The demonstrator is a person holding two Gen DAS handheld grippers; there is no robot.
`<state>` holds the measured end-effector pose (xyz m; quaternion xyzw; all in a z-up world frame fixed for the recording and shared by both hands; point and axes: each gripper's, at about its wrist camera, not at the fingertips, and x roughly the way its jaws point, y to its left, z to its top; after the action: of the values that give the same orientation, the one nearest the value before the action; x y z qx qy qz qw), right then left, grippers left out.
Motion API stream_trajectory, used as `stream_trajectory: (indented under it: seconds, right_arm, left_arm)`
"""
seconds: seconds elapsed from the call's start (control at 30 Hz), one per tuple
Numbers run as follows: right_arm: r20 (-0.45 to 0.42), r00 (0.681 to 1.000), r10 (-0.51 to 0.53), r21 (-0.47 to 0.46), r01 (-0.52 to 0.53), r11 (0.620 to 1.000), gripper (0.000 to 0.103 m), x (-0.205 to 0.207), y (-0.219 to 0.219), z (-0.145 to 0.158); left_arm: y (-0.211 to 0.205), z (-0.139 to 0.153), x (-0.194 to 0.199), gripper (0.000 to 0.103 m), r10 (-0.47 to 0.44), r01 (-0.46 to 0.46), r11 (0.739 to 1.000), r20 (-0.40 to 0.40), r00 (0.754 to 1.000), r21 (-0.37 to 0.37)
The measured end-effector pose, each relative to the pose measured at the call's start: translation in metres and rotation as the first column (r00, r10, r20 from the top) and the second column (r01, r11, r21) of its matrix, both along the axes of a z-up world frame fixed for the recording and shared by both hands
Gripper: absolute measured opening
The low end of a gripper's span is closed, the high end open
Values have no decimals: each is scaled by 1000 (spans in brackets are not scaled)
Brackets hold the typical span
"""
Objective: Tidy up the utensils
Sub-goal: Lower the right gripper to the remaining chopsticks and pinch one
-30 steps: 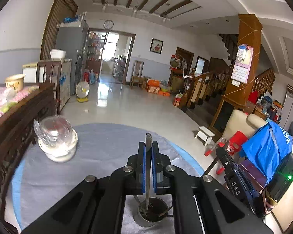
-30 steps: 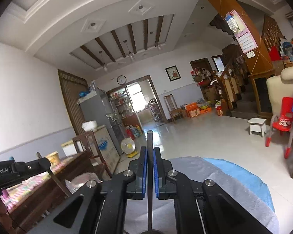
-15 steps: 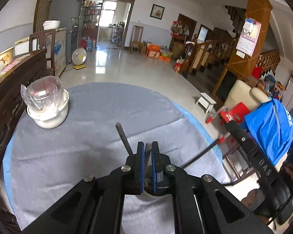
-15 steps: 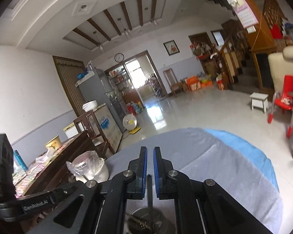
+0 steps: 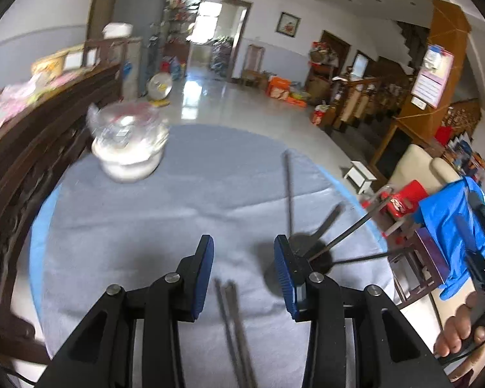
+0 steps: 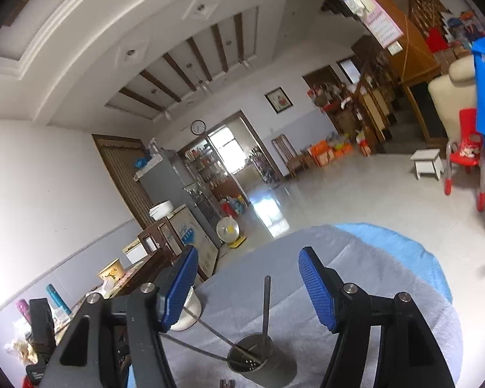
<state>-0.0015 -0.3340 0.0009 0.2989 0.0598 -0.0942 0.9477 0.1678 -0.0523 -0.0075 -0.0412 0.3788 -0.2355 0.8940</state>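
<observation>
A metal utensil holder [image 6: 255, 360] stands on the grey cloth, with several dark thin utensils leaning out of it; in the left wrist view it [image 5: 307, 252] sits just behind my right finger. My left gripper [image 5: 244, 271] is open and empty, low over the cloth to the left of the holder. A pair of dark chopsticks [image 5: 234, 329] lies on the cloth beneath it. My right gripper [image 6: 247, 287] is open and empty, above the holder. One utensil [image 6: 266, 307] stands upright between its fingers without touching them.
A white bowl under a clear plastic cover [image 5: 127, 142] sits at the far left of the round table [image 5: 184, 194]. A dark wooden cabinet [image 5: 32, 135] stands along the left. Chairs and a blue cloth [image 5: 452, 226] are beyond the right edge.
Both grippers were shut on utensils over the holder; now both are open and have let go. The left gripper has shifted left of the holder; the right has pulled back above it.
</observation>
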Motion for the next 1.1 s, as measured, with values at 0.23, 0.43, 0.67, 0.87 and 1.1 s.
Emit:
stream_trajectory:
  seconds: [0.23,0.43,0.67,0.87,1.1]
  right_arm:
    - [-41,991,129,-27,-130,991,41,-12,27,-18]
    - [-159,944,288,17,-289,957,39,-1,62,-61]
    - [-347,845,406,138,-382,914,36,35,88,-128]
    - [-469,748,469,198,-428,882,28,69,106,-172]
    - [-538,678,501,202,-474,857,28,116,141,-188]
  left_arm:
    - [21,-48,-12,40,80,-70,991,-91,993,114]
    - [24,-93,-26,47,79,-44,977,-161,984,208]
    - [34,-130,-37,47,80,-21,972,-241,967,235]
    - [42,-143,-33,50,84,-24,974,-265,961,223]
    - [58,-149,-24,50,90,-35,981,-284,954,193]
